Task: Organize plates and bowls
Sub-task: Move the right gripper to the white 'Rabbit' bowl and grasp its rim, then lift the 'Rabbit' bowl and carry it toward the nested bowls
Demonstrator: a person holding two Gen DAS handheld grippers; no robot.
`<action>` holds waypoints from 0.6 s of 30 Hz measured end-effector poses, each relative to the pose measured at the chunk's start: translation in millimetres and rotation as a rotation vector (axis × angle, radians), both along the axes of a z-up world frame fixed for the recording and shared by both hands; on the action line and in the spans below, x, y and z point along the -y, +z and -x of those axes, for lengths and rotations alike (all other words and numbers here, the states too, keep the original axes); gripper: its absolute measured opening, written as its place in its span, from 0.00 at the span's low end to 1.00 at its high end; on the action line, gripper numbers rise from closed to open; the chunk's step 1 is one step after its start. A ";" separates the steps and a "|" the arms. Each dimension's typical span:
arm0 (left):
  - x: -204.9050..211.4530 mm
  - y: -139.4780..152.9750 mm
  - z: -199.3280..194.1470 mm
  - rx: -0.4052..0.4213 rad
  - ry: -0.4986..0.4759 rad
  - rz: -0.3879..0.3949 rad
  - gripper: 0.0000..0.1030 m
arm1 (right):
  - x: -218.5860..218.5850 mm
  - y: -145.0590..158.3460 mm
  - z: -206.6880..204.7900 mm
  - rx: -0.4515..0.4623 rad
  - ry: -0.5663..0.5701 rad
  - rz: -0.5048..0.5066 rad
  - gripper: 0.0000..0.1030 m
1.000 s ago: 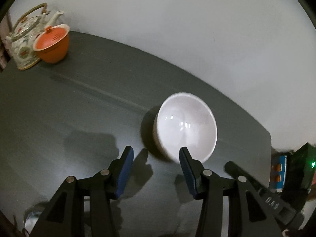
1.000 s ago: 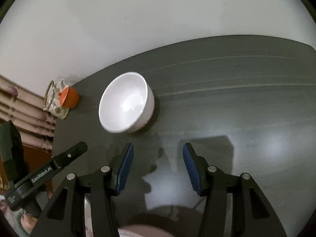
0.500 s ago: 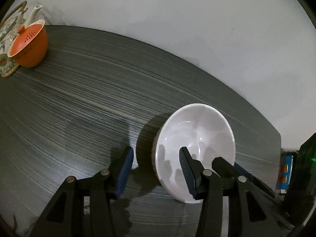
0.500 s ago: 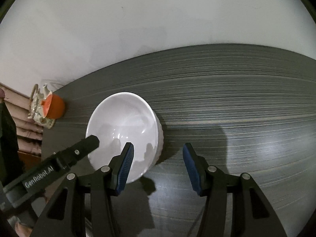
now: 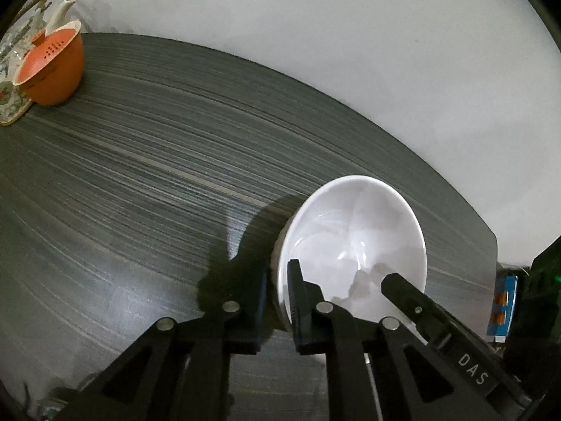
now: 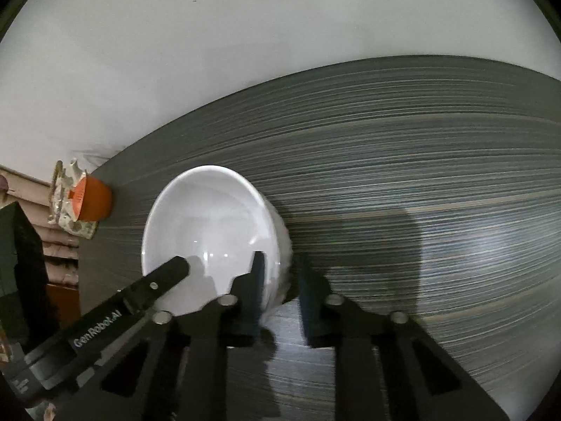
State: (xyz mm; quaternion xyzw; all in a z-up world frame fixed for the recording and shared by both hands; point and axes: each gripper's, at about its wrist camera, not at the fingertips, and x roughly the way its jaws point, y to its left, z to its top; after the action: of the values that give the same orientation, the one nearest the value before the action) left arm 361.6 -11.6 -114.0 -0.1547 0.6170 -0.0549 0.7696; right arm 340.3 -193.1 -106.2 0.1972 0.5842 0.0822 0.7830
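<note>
the white bowl point(image 5: 354, 242) stands upright on the dark counter point(image 5: 147, 189), in the lower right of the left wrist view and the lower left of centre in the right wrist view. both grippers have it by the rim, on opposite sides. the left gripper point(image 5: 277, 301) straddles the bowl's left wall in its own view: one of its fingers point(image 5: 298, 298) sits inside the bowl, the other outside in shadow, and they are closed tight on the wall. the right gripper point(image 6: 278, 291) does the same on the bowl's right wall in its view, one finger inside, one outside on the counter side, also clamped on the rim. each gripper shows in the other's view as a dark bar reaching in over the far rim. the bowl is round, so no long axis matters; what counts is that the two grips face each other across it, so a lift likely needs both hands rising together to keep it level. an orange cup point(image 5: 52, 70) and a teapot point(image 5: 21, 52) stand well apart at the counter's far corner.
</note>
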 end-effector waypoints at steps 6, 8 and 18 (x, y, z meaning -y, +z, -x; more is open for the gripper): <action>9.9 38.9 11.3 0.060 -0.019 -0.023 0.11 | 1.1 17.7 13.8 0.019 0.000 0.007 0.14; 11.1 53.9 22.1 0.075 -0.025 -0.027 0.11 | 4.8 28.3 22.4 0.029 0.002 0.006 0.14; 16.3 117.8 91.8 0.158 -0.035 -0.026 0.11 | 16.1 96.2 82.7 0.119 0.003 -0.009 0.15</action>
State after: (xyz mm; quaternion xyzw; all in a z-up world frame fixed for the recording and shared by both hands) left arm 269.8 -28.0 3.9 -0.1290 0.5578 -0.0724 0.8167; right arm 257.6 -209.2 -10.0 0.1945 0.5366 0.0975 0.8153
